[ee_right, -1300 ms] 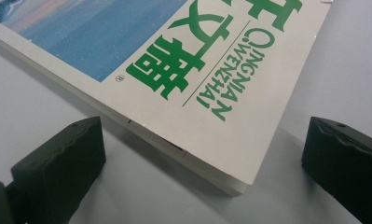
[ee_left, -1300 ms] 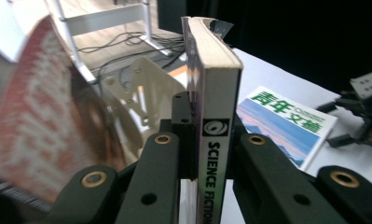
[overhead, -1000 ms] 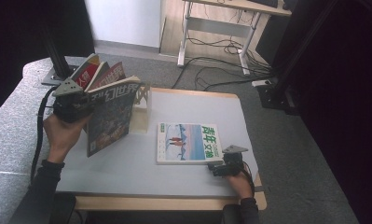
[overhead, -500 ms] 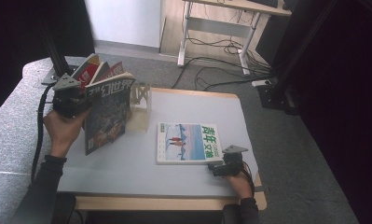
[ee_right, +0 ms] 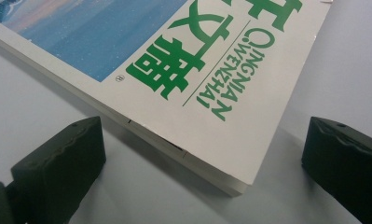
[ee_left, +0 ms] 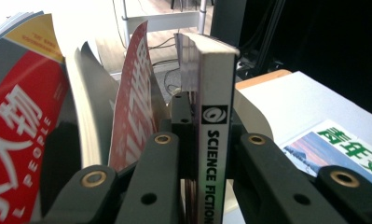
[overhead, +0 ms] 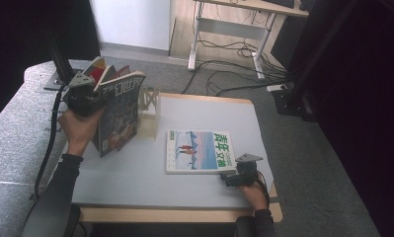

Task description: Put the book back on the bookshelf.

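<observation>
**Science fiction magazine clamped in my left jaws, right jaws open at the flat one**

Nearest me, my right gripper [overhead: 230, 176] rests low on the worktop [overhead: 135, 182] at its near right corner. Its jaws stand wide apart, one on each side of the corner of the green-titled magazine [ee_right: 188, 79], and neither pad touches it. That magazine lies flat, face up, right of the middle of the worktop [overhead: 198, 151], with its near right corner pointing at my right hand [overhead: 255, 193].

Farther off and to the left, my left gripper [overhead: 93, 101] is held above the left edge of the worktop. Its jaws are closed on the spine of a science fiction magazine [ee_left: 214, 135], which stands upright between them with the spine lettering running down toward me. From above, the same magazine [overhead: 118, 114] hangs cover outward, its lower edge just over the worktop.

Just beyond my left jaws stand more magazines, fanned out and leaning: a red one [ee_left: 23, 116] on the far left, a pale one beside it, then another with red lettering [ee_left: 132, 102]. They sit at the far left corner, beside a small wooden rack [overhead: 150, 106] just behind the magazine I grip.

Beyond the worktop lie grey carpet and a tangle of cables [overhead: 224, 74] under a white desk frame.
</observation>
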`<state>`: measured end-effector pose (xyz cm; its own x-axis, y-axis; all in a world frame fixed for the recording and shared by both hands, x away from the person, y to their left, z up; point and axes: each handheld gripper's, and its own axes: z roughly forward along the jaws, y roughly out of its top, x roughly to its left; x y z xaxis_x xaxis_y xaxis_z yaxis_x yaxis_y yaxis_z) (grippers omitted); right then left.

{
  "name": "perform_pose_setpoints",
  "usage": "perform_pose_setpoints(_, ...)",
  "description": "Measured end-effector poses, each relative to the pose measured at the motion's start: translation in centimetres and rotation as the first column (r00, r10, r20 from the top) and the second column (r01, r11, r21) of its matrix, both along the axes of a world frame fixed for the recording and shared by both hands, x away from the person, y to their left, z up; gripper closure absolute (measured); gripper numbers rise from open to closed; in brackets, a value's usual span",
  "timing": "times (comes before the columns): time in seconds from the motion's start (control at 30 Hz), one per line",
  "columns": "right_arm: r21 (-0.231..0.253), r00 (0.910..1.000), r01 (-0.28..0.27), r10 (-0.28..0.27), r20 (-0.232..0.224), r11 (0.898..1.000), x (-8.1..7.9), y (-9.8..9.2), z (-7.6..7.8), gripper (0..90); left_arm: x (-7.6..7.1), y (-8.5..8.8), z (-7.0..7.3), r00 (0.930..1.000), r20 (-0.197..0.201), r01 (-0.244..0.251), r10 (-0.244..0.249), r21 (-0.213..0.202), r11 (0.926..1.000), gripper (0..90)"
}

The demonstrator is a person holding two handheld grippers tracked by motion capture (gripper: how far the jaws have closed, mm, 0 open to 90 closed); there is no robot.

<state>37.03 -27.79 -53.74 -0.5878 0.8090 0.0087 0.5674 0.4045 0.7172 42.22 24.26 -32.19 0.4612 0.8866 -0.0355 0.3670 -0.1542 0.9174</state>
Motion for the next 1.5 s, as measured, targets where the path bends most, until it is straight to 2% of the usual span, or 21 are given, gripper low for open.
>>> perform_pose_setpoints(0.13,0.000,1.0000,-0.001,0.001,0.001,1.000,0.0,0.0,0.0,0.0,0.7,-0.4,-0.2,0.9998,0.021,0.004,-0.003,-0.011,0.9999,82.4)
perform_pose_setpoints(0.3,0.000,1.0000,-0.001,0.001,0.001,1.000,0.0,0.0,0.0,0.0,0.9,-0.5,-0.5,0.9997,0.021,0.013,-0.013,-0.008,0.9999,82.2)
perform_pose_setpoints(0.47,0.000,1.0000,-0.001,0.001,0.001,1.000,0.0,0.0,0.0,0.0,0.3,-0.2,-0.3,0.9994,-0.004,0.033,-0.033,0.022,0.9992,81.6)
perform_pose_setpoints(0.63,0.000,1.0000,0.000,0.000,0.000,1.000,0.0,0.0,0.0,0.0,-0.5,0.5,-0.3,0.9976,-0.050,0.052,-0.048,0.067,0.9964,80.7)
perform_pose_setpoints(0.97,0.000,1.0000,0.000,0.000,0.000,1.000,0.0,0.0,0.0,0.0,-2.0,1.8,-0.9,0.9918,-0.112,0.074,-0.062,0.103,0.9919,79.4)
perform_pose_setpoints(1.13,0.000,1.0000,0.002,-0.002,0.002,1.000,0.0,0.0,0.0,0.0,-1.9,2.0,-1.0,0.9901,-0.126,0.074,-0.062,0.093,0.9929,75.9)
perform_pose_setpoints(1.3,0.000,1.0000,0.002,-0.002,0.002,1.000,0.0,0.0,0.0,0.0,-1.7,2.1,-0.8,0.9913,-0.122,0.058,-0.048,0.077,0.9954,73.0)
perform_pose_setpoints(1.43,0.000,1.0000,0.000,0.000,0.000,1.000,0.0,0.0,0.0,0.0,-1.5,2.1,-0.6,0.9889,-0.133,0.074,-0.066,0.054,0.9958,76.7)
perform_pose_setpoints(1.5,0.000,1.0000,0.000,0.000,0.000,1.000,0.0,0.0,0.0,0.0,-1.5,1.7,-0.6,0.9887,-0.137,0.070,-0.061,0.062,0.9957,78.4)
